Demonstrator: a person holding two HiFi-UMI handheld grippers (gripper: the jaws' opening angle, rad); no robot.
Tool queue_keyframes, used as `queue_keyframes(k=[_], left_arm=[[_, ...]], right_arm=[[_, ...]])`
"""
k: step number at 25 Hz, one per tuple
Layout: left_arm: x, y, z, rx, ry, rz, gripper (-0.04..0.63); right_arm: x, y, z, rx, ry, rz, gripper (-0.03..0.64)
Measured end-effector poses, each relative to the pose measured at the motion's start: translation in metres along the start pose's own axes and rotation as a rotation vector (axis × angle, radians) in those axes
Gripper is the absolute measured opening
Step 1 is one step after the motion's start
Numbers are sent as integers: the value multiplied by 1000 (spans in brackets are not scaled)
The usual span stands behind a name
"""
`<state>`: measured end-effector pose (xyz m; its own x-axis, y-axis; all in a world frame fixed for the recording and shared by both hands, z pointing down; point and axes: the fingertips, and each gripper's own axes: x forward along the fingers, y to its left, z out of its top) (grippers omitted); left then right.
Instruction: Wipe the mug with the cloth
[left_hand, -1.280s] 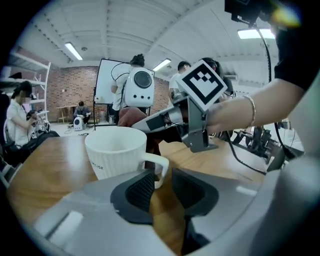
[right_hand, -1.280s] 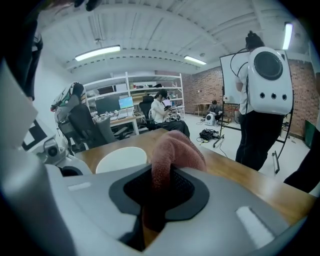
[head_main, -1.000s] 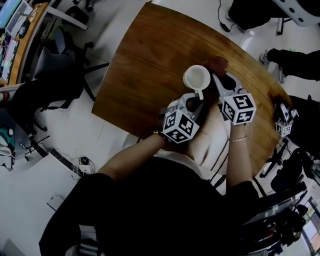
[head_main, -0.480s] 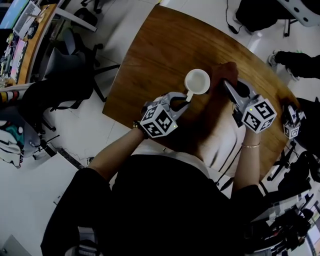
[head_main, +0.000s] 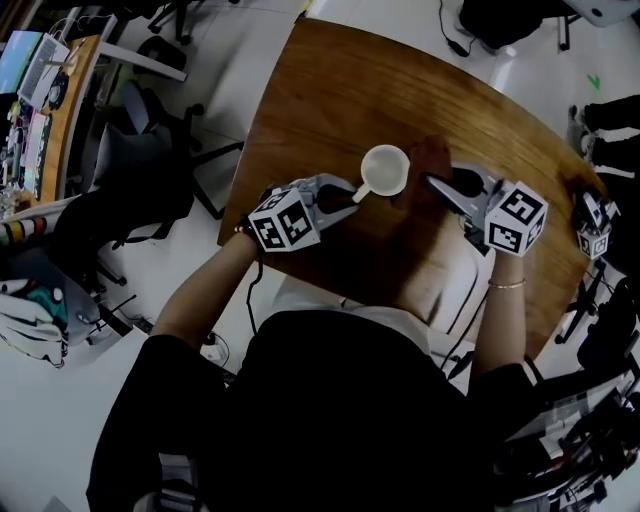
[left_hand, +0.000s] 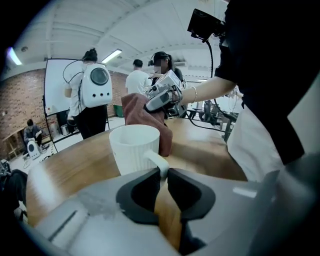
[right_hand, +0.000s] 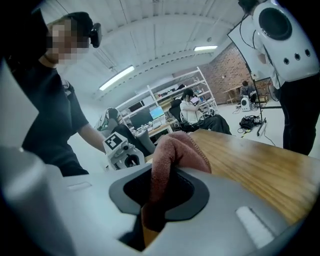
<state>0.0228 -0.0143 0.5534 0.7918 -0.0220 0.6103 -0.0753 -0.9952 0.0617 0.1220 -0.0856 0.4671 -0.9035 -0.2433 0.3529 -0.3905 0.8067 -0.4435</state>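
**Head view, centre of frame.** A ribbed white ceramic mug (head_main: 385, 170) stands upright on the curved brown wooden tabletop (head_main: 330, 90).

- **Left claw** (head_main: 350, 194): at the mug's lower left. The left gripper view shows it closed on the mug's loop handle (left_hand: 158, 162).
- **Right claw** (head_main: 436, 183): at the mug's right, clamped on a bunched reddish-brown terry cloth (right_hand: 175, 150). The cloth's free fold lies against or just beside the mug's far wall; contact cannot be confirmed.

**Change over the last second.** The two grippers have drawn away from the person's body and spread to opposite sides of the mug. The cloth has come in beside the wall.

**Judgement.** The mug is steadied by its handle and the cloth is presented to it. Wiping is at its very start, and most of the surface remains to be covered.
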Motion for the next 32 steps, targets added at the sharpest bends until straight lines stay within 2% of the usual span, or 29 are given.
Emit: queue_keyframes(k=[8, 12, 16, 25, 27, 32], left_arm=[[-12, 8, -6, 108, 24, -137, 41], [-18, 12, -10, 161, 31, -206, 40], [-20, 14, -12, 211, 33, -273, 40], [-21, 14, -11, 286, 40, -383, 41], [-21, 15, -11, 293, 35, -400, 41], [-21, 17, -12, 308, 24, -418, 45]], right_arm=[[30, -4, -19, 68, 40, 7, 60], [37, -14, -31, 84, 72, -32, 60], [42, -19, -37, 120, 57, -51, 59], [50, -34, -60, 103, 168, -149, 60], [48, -37, -51, 105, 150, -149, 60], [44, -41, -3, 120, 25, -108, 60]])
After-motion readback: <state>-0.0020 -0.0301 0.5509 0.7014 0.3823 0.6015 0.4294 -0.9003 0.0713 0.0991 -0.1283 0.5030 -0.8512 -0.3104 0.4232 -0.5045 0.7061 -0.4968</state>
